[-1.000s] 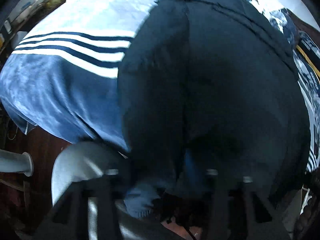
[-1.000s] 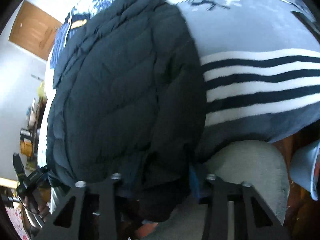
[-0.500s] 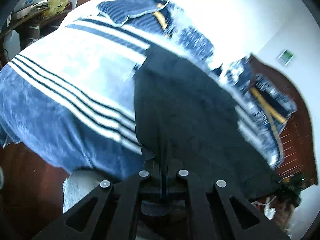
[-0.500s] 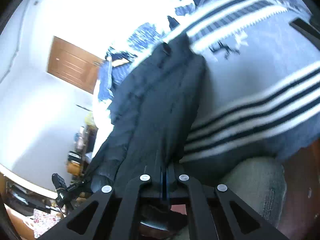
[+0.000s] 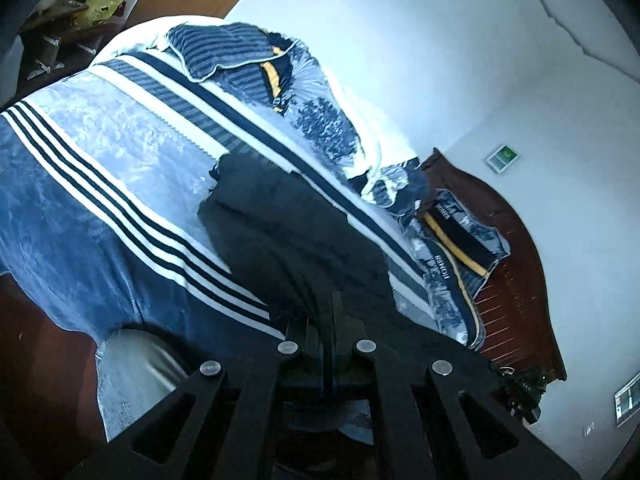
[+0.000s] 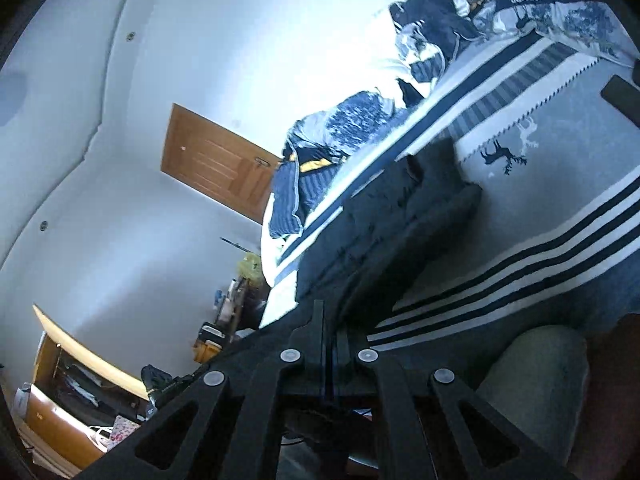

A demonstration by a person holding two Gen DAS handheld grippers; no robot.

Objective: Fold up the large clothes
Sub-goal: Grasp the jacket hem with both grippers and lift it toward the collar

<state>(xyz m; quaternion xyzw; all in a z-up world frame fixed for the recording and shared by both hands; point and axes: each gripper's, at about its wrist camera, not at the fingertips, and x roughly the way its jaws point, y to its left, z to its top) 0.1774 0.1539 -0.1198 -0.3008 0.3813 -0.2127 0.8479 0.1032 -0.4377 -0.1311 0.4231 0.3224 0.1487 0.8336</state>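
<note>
Over the bed (image 5: 100,168), each hand-held gripper, left (image 5: 328,320) and right (image 6: 326,328), is clamped on the jacket's (image 5: 288,232) near hem, its length running away toward the pillows.

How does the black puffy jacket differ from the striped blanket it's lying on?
The jacket is plain black and quilted; the blanket is blue and pale with dark and white stripes. The jacket is smaller, covering only part of the bed, while the blanket spreads across it and hangs over the edge. The jacket's near end is lifted, clamped in both grippers, left and right; the blanket lies flat. Both are soft textiles.
</note>
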